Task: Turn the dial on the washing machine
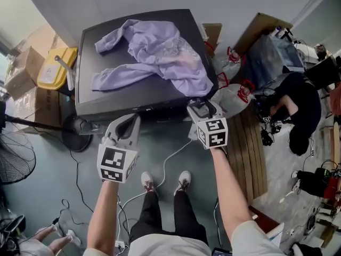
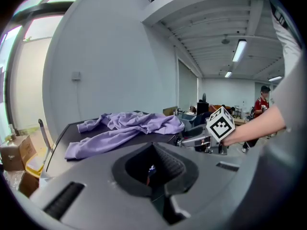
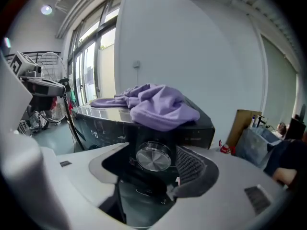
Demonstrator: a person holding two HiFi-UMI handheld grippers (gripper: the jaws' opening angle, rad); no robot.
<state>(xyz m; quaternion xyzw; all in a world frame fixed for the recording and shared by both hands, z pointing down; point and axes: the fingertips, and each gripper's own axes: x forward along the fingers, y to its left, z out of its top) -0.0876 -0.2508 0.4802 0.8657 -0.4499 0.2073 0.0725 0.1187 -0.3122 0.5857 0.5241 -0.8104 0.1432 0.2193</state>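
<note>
The dark washing machine [image 1: 106, 97] stands in front of me with a purple garment [image 1: 154, 52] spread over its top. Its round metal dial [image 3: 153, 156] is on the front panel, near the right corner. My right gripper [image 1: 200, 108] is at that corner, open, with the dial between the jaws. The ribbed pad [image 3: 192, 164] stands a little off the dial's edge. In the head view the gripper hides the dial. My left gripper [image 1: 130, 122] hangs before the middle of the front panel, shut, with nothing in it.
A yellow container [image 1: 56, 65] and cardboard boxes [image 1: 24, 73] stand left of the machine, and a fan [image 1: 13, 156] is further left. Bags [image 1: 234, 97] and a wooden board [image 1: 250, 148] lie to the right, where a person [image 1: 298, 111] sits. A white cable [image 1: 170, 156] runs over the floor.
</note>
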